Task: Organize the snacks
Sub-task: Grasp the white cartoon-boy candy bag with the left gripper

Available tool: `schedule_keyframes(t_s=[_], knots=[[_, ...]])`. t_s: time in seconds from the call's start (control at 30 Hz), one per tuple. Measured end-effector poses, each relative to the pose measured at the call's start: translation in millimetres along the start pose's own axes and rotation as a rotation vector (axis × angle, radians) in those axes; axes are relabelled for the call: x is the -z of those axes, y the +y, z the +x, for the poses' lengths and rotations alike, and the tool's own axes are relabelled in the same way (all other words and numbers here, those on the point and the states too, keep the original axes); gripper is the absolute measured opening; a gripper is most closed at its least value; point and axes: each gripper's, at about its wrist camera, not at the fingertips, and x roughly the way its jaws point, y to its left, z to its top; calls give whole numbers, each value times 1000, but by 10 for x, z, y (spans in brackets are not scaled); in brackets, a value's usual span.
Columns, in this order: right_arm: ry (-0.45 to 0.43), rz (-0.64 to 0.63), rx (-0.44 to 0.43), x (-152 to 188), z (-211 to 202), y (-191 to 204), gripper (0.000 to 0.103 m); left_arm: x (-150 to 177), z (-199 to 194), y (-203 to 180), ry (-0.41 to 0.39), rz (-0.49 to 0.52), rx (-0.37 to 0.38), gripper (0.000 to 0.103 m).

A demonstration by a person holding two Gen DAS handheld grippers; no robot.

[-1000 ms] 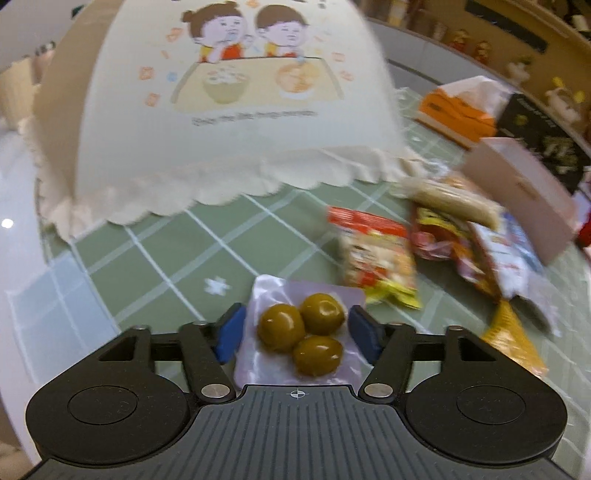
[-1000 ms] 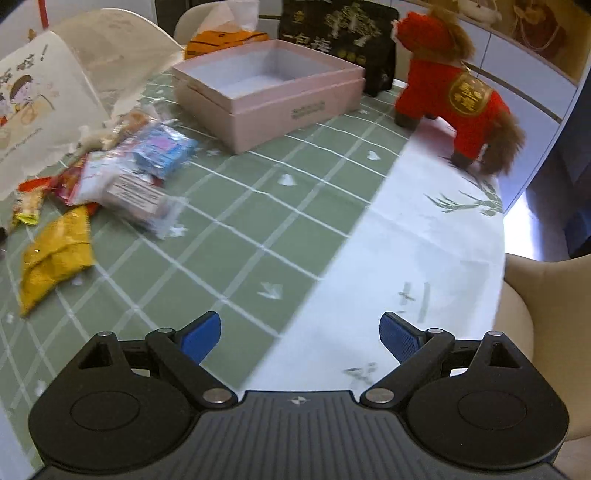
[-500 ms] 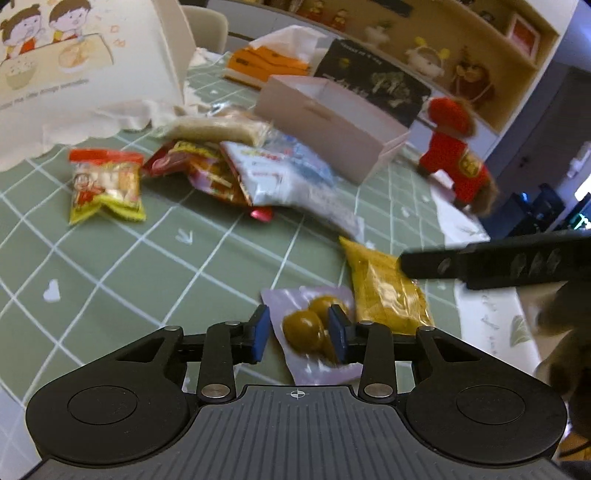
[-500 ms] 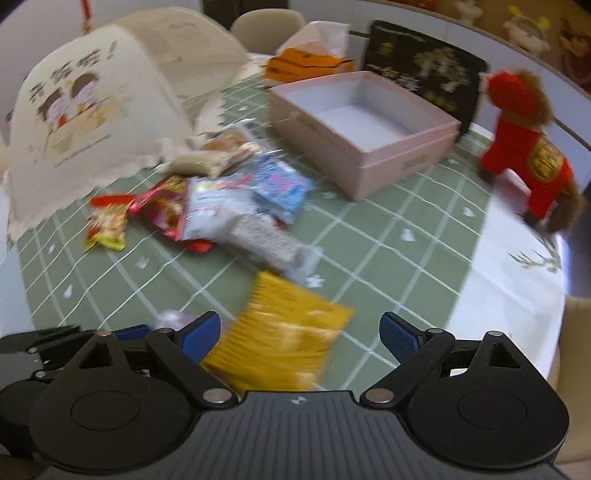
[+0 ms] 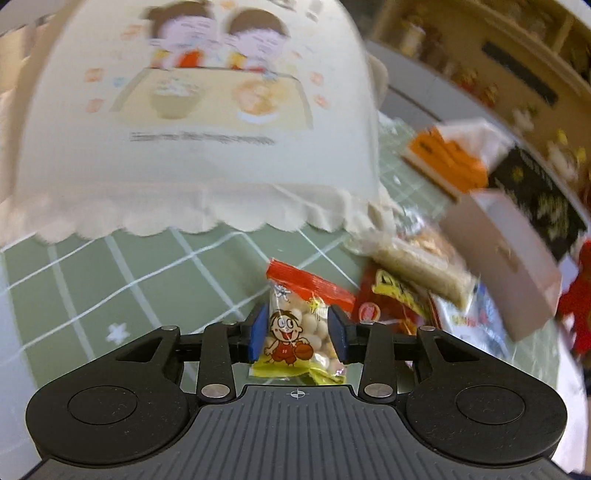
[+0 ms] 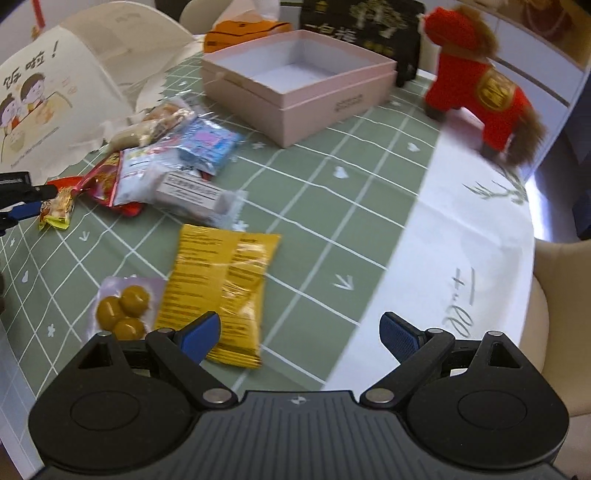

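Observation:
My left gripper [image 5: 297, 332] has its jaws around a small cartoon snack bag of white balls [image 5: 301, 326] with a red top, which lies on the green checked tablecloth; the pads sit at its two sides. The same bag shows in the right wrist view [image 6: 57, 210] at the far left. My right gripper [image 6: 300, 334] is open and empty above the cloth. A yellow snack packet [image 6: 219, 284] and a clear pouch with three green plums [image 6: 123, 312] lie just in front of its left finger. A pile of snack packets [image 6: 166, 170] lies beyond.
An open pink box [image 6: 295, 79] stands at the back. A cream mesh food cover [image 5: 192, 118] stands to the left. A red plush horse [image 6: 484, 88], a black gift bag [image 6: 358, 22] and an orange tissue box [image 6: 243, 31] stand at the far edge.
My left gripper let go of the plum pouch beside the yellow packet and moved back left to the cartoon snack bag, closing around it. My right gripper stayed open.

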Motion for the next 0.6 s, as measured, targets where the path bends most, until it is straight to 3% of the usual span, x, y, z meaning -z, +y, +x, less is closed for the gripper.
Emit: schedule_keyframes(t_s=[0.1, 0.3, 0.47, 0.6], knots=[[7, 13, -15, 18, 3, -65, 94, 77, 28, -199, 10, 107, -22, 46], [19, 14, -35, 42, 38, -46, 94, 201, -25, -444, 34, 208, 11, 46], [18, -27, -51, 22, 40, 70, 94, 194, 4, -474, 44, 194, 22, 46], [2, -62, -65, 9, -22, 159, 94, 183, -28, -482, 119, 254, 102, 46]])
